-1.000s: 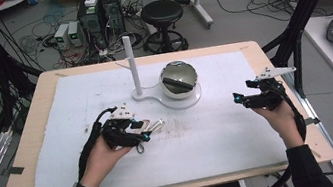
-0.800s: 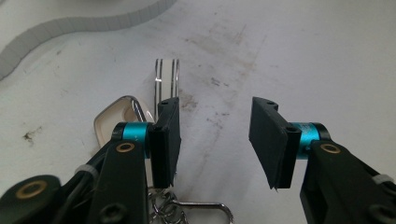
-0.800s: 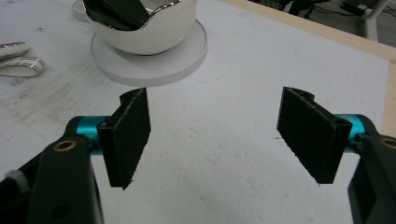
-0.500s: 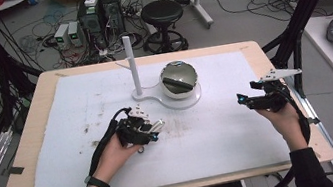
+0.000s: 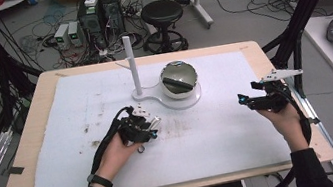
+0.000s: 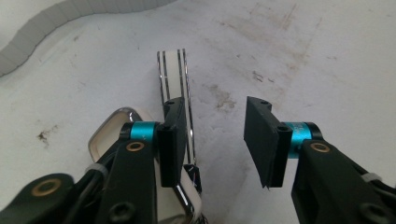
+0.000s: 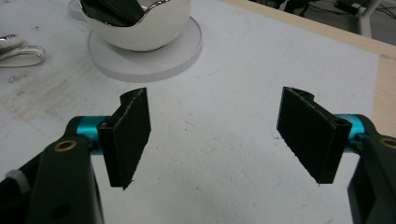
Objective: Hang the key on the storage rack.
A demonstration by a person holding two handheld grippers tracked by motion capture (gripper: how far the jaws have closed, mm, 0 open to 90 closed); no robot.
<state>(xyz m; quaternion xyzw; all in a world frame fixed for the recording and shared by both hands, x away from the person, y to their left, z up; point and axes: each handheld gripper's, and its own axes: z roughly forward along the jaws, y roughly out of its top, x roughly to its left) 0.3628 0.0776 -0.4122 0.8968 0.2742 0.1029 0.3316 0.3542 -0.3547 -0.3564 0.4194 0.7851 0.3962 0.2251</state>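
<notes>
Spreading across mid-frame, the white mat (image 5: 222,135) carries a shiny bowl (image 5: 178,79). At right, the right gripper (image 5: 248,100) hovers, jaws wide. Left of centre, the left gripper (image 5: 152,128), jaws just closing, unclamped, straddles a watch (image 6: 180,98).

You are working over a matt white sheet (image 5: 240,127), rough and foam-like, stained with brown smudges, lying on a pale wooden desk (image 5: 42,88). The bowl (image 5: 179,79) is gleaming like polished metal inside, glossy white outside in the right gripper view. The left gripper (image 6: 219,140) is showing matt black plastic jaws with anodised teal collars. The watch (image 6: 180,93) beside them is looking chrome-edged, its strap possibly smooth plastic.
</notes>
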